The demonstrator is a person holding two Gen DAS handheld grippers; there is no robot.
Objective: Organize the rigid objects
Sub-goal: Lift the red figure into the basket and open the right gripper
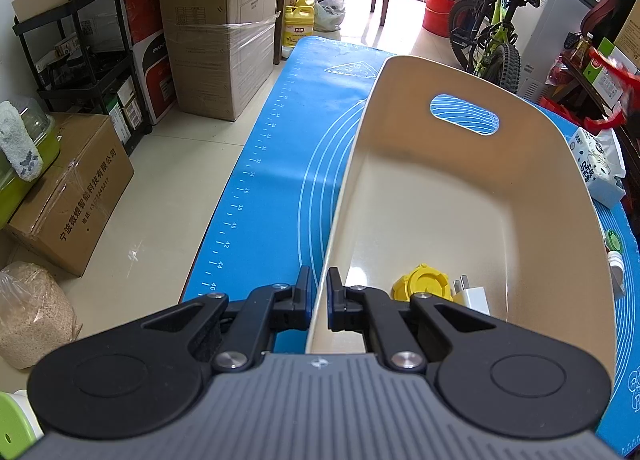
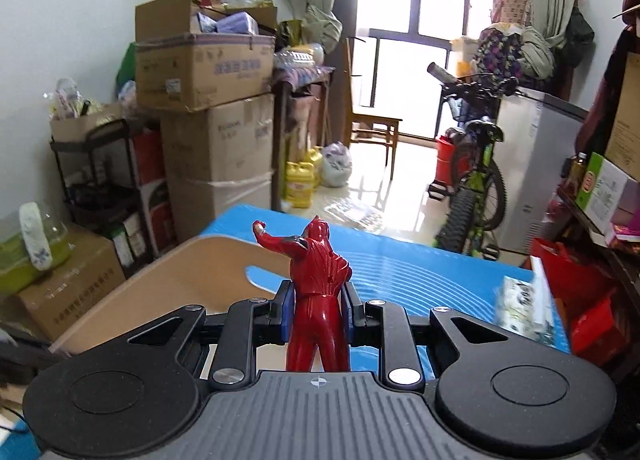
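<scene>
The left gripper [image 1: 319,292] pinches the thin rim of a smooth cream bin [image 1: 460,200] with a slot handle, standing on the blue mat [image 1: 272,164] over the table. Only this view shows a ridged yellow cap [image 1: 422,286] and a white plug [image 1: 474,296] inside. The right gripper [image 2: 316,306] clamps a glossy red figure [image 2: 318,300] by the waist, above the mat just beside the bin.

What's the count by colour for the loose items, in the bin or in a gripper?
Yellow: 1, the round lid lying in the bin
White: 1, the plug beside it in the bin
Red: 1, the toy figure clamped in the right gripper
Total: 3
The left gripper is shut on the bin's wall, not on a loose item.
</scene>
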